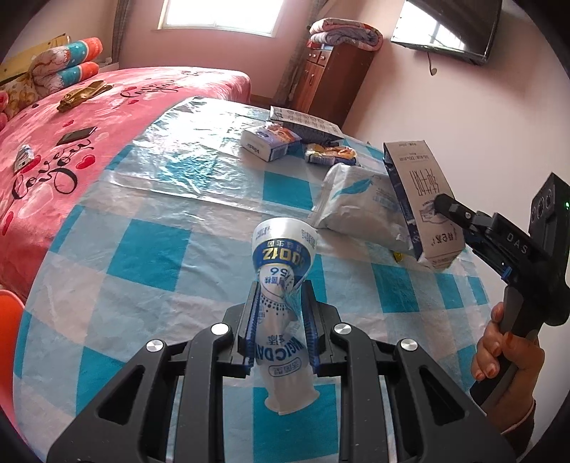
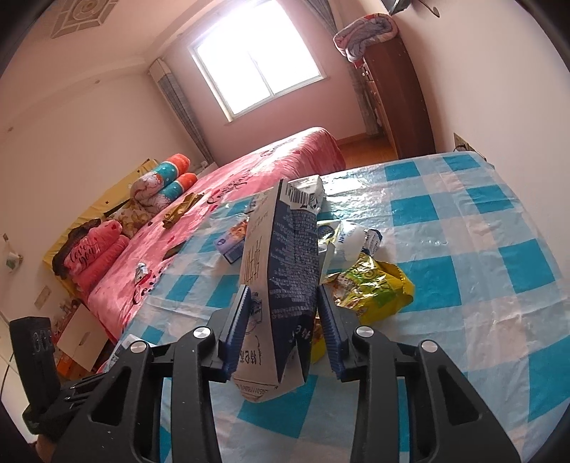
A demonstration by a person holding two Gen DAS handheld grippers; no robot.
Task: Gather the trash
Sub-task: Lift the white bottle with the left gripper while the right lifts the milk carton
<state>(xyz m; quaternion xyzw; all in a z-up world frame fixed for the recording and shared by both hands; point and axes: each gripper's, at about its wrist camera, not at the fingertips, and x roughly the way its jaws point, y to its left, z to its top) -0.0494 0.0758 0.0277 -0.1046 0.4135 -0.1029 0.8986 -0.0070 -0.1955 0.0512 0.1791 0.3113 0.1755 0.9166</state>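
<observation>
My left gripper point(image 1: 279, 313) is shut on a crushed white and blue yogurt bottle point(image 1: 283, 256) and holds it above the blue-and-white checked table point(image 1: 142, 249). My right gripper point(image 2: 281, 310) is shut on a tall blue and white milk carton point(image 2: 281, 256), held upright above the table; the carton also shows at the right of the left wrist view point(image 1: 422, 199). Other trash lies on the table: a white tissue pack point(image 1: 356, 199), a small blue and white box point(image 1: 269, 140), a snack wrapper point(image 1: 331, 153) and a yellow-green snack bag point(image 2: 374, 285).
A flat printed carton point(image 1: 302, 121) lies at the table's far edge. A pink bed point(image 1: 71, 117) with rolled quilts stands left of the table. A brown cabinet point(image 1: 335, 78) stands by the far wall. A TV point(image 1: 449, 28) hangs on the right wall.
</observation>
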